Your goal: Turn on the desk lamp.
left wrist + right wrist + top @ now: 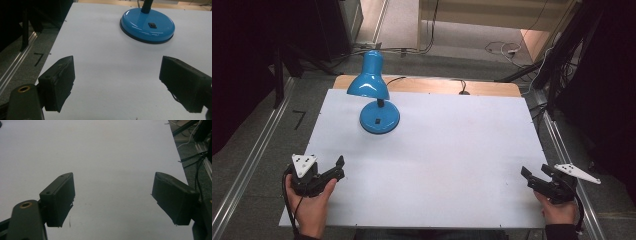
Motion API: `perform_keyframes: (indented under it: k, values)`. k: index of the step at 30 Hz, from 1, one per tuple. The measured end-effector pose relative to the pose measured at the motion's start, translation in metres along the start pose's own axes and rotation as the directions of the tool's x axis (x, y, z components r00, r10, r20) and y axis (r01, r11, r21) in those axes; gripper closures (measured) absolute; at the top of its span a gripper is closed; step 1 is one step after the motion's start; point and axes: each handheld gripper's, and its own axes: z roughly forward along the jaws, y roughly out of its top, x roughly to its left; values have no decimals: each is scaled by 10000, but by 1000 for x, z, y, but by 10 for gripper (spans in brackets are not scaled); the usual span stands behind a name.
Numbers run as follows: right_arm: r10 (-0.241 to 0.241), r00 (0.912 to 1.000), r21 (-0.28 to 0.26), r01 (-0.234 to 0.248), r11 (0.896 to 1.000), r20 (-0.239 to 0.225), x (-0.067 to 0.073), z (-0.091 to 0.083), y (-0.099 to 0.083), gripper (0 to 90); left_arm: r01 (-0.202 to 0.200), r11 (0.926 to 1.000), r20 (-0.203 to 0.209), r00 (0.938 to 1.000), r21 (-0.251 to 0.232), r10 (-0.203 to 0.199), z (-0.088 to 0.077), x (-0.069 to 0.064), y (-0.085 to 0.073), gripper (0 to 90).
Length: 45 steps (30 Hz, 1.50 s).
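lamp: 1 blue desk lamp [375, 95], glossy enamel look. Bell-shaped shade tilts down over a round, flat, domed base [147, 25] w/ a small black rectangular switch on top. Short dark neck joins shade & base; black cord runs off behind it.
lamp place: stands upright on the white sheet [437, 150], far-left part, well apart from both my tongs.
sheet: 1 white, matte, smooth, rectangular; a few tiny dark specks. Covers most of the wooden table [492, 88], whose bare strip shows just behind the lamp.
my left gripper [337, 167]: nearer me than the lamp, at the sheet's near-left corner, pointing toward the lamp base. Jaws spread wide, nothing btwn them; in the left gripper view the base sits ahead, beyond the gap.
my right gripper [532, 176]: far to the right of the lamp, at the sheet's near-right edge. Jaws released, wide apart, just bare sheet btwn them.
jaw pads: 2 per gripper, 4 total; black, blocky, matte, rubbery-looking.
plates: 2 grey three-cornered ones, 1 atop each gripper.
hands: 2, each wrapped round a gripper handle.
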Motion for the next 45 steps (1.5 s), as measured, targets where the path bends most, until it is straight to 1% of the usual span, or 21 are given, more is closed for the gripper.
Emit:
perform_keyframes:
  k: [4,9,11,21,35,45]
  values:
    - [-29,10000,-19,28,10000,-15,0,0,0,169,24,10000,25,10000,45,-24,2,-2,0,140]
    - [11,10000,52,-11,10000,-2,1,1,0,170,-80,10000,-80,9999,22,80,4,-4,1,140]
    - [-18,10000,37,18,10000,-10,1,1,0,169,-97,9999,-58,9999,75,97,5,-5,2,140]
    - [-56,10000,116,56,9999,4,3,3,0,169,50,9999,-31,10000,114,-49,14,-5,5,140]
    - [-42,10000,143,42,9999,26,3,4,0,169,249,9996,177,9995,146,-251,24,-10,9,140]
    - [-73,10000,165,72,9998,33,3,4,0,169,181,9997,229,9996,183,-185,31,-14,12,140]
